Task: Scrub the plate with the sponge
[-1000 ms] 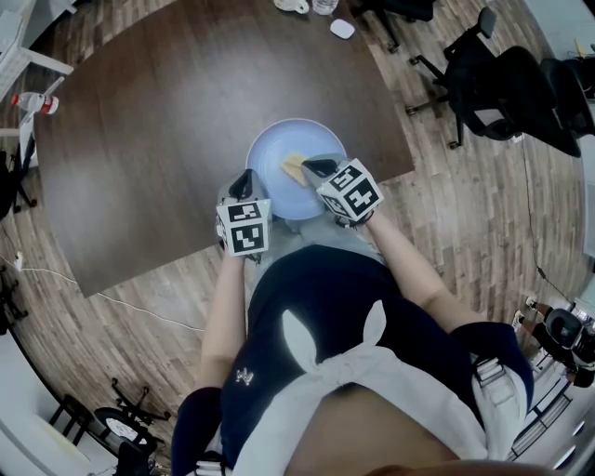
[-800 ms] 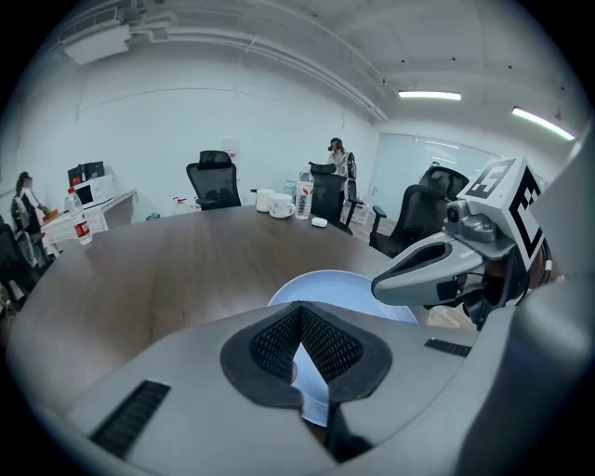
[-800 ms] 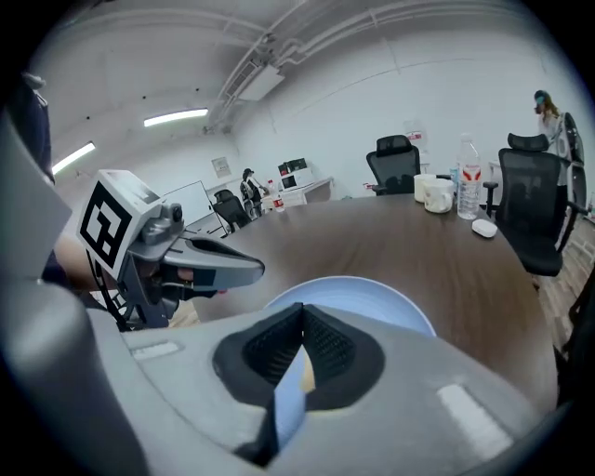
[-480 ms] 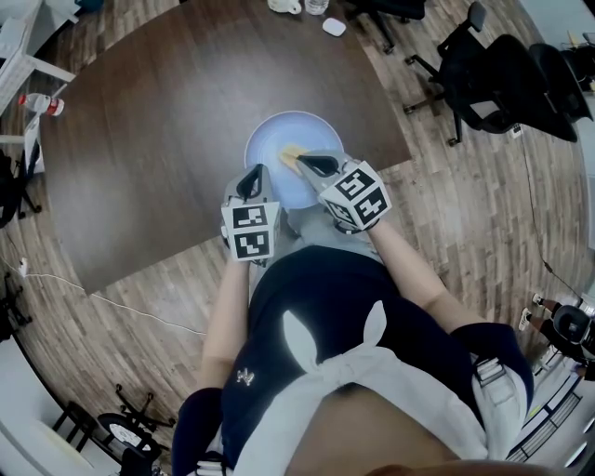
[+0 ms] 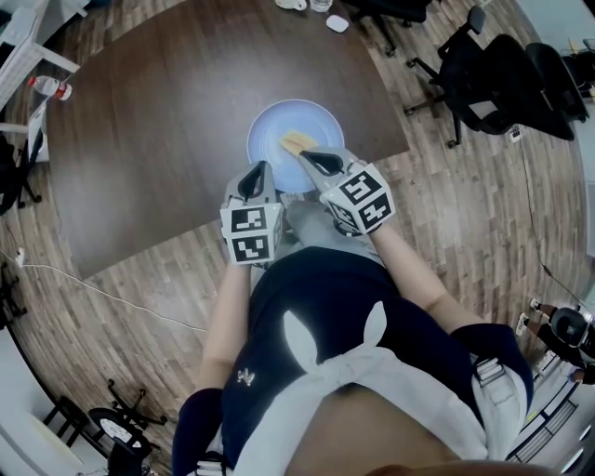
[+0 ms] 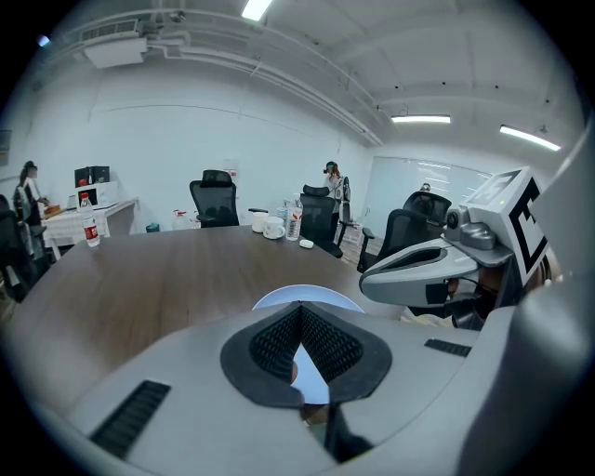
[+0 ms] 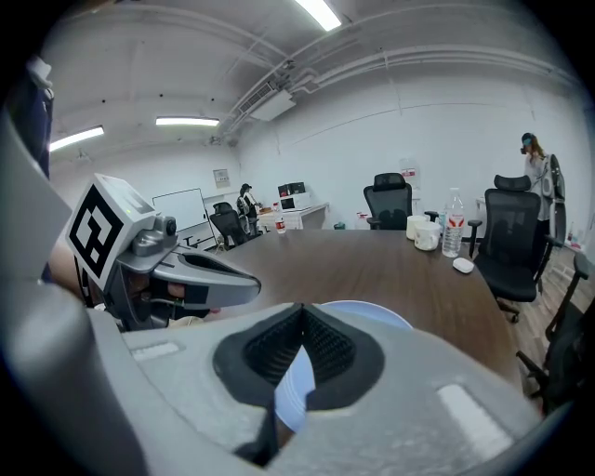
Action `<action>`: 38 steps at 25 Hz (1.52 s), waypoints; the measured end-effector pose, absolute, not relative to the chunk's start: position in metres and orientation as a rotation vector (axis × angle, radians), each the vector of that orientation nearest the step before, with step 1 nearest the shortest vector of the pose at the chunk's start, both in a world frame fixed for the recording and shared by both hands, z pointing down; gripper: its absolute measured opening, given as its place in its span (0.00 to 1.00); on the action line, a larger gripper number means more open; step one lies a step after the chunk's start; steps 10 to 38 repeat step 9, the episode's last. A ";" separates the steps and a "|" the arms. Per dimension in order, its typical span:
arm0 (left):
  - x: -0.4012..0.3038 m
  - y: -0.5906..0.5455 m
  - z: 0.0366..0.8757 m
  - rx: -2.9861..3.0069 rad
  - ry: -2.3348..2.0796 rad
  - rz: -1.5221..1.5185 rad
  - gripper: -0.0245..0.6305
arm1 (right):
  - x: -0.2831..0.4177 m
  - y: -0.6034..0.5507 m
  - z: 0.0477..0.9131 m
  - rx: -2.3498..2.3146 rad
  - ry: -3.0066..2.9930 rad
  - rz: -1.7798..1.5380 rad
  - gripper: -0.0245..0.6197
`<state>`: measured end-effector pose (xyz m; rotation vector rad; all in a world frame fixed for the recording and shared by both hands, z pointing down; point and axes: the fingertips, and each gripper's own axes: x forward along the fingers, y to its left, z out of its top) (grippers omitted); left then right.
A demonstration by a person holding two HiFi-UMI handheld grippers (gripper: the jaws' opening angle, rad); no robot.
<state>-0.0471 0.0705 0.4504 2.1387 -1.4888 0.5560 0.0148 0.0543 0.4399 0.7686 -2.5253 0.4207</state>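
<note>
A light blue plate (image 5: 296,119) rests on the dark wooden table (image 5: 149,139) near its front edge. On it lies a yellow sponge (image 5: 296,141), not held by anything. My right gripper (image 5: 310,156) is shut and empty, its tip just short of the sponge over the plate's near right rim. The left gripper (image 5: 258,171) is shut too, hovering at the plate's near left rim. From the left gripper view the plate (image 6: 307,295) shows beyond the closed jaws, with the right gripper (image 6: 428,270) alongside. The right gripper view shows the plate (image 7: 370,310) and the left gripper (image 7: 186,274).
Cups and a water bottle (image 5: 297,5) and a small white object (image 5: 337,23) sit at the table's far edge. Black office chairs (image 5: 493,74) stand to the right, with another bottle (image 5: 51,88) on a side table at left. The table's front edge is just below the grippers.
Both grippers have drawn back a little toward the person. The right gripper's tip, which touched the sponge a second ago, now stands just clear of it. The sponge stays on the plate.
</note>
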 end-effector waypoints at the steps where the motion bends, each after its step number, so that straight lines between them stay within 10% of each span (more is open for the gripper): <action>1: -0.048 0.074 0.448 2.140 -1.488 0.551 0.05 | 0.014 0.057 0.436 0.773 -2.527 0.414 0.04; 38: -0.046 0.087 0.429 2.190 -1.509 0.499 0.04 | 0.009 0.075 0.417 0.788 -2.544 0.376 0.04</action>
